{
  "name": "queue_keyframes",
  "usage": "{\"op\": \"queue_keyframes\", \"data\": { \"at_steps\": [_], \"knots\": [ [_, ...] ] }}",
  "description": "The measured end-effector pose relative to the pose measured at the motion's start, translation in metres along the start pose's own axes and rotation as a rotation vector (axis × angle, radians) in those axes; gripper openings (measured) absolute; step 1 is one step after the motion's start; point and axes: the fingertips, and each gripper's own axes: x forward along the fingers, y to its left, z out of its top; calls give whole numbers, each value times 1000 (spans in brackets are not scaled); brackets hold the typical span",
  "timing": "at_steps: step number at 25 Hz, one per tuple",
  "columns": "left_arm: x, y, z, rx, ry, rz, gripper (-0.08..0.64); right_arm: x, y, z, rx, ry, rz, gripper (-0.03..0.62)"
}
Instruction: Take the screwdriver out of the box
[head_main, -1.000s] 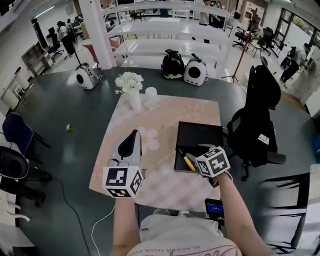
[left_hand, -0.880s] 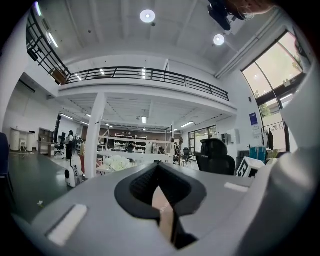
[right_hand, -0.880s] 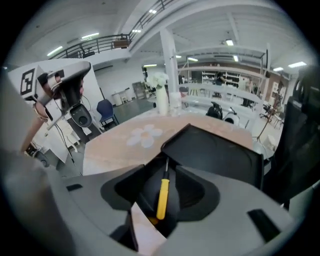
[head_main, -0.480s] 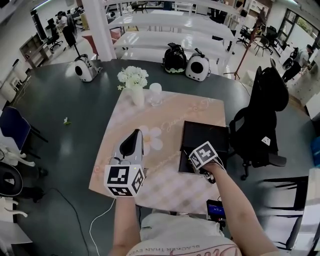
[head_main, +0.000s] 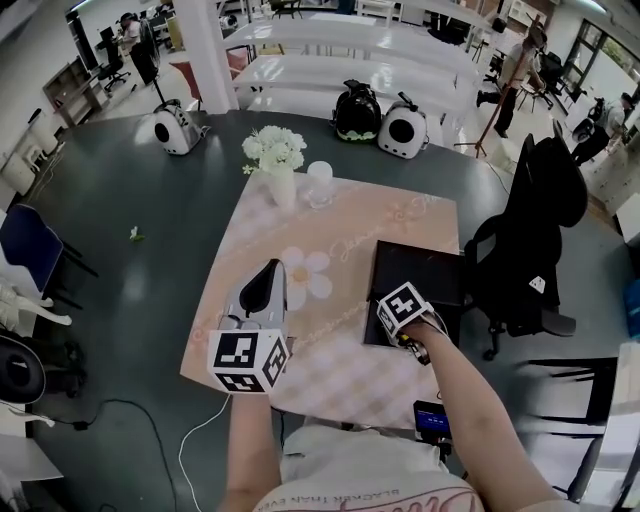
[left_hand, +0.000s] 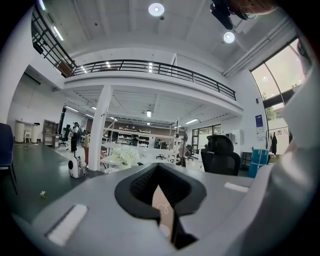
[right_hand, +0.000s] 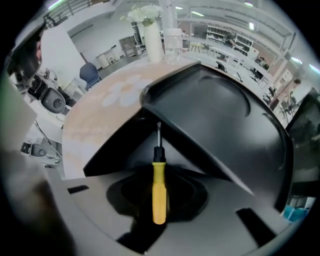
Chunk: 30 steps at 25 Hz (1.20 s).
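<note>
Since a second ago my right hand-held gripper (right_hand: 159, 202) has shifted left along the box (head_main: 430, 275) to its near-left corner. Box: shallow, matte black, rectangular, lying on the pink checked tabletop (head_main: 330, 240). Right jaws pinch the smooth yellow handle of the screwdriver (right_hand: 158, 182), which sits inside that corner. Its long axis runs straight away from me, with the thin metal shaft pointing into the corner and the butt toward the camera. My left hand-held gripper (head_main: 263, 290), grey and rounded, hovers over the tabletop with its jaws pressed together.

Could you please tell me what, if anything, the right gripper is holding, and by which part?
The right gripper holds the screwdriver by its yellow handle.
</note>
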Motion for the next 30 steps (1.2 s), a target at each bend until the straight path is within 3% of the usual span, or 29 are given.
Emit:
{"op": "queue_keyframes", "data": {
  "at_steps": [16, 22, 30],
  "knots": [
    [-2, -16, 21, 4, -44, -32, 9, -38, 11, -7, -116, -12, 57, 77],
    [-1, -34, 33, 17, -69, -57, 9, -74, 13, 0, -119, -125, 41, 77],
    [3, -70, 46, 51, -93, -115, 9, -149, 15, 14, -77, -387, 16, 77]
  ]
}}
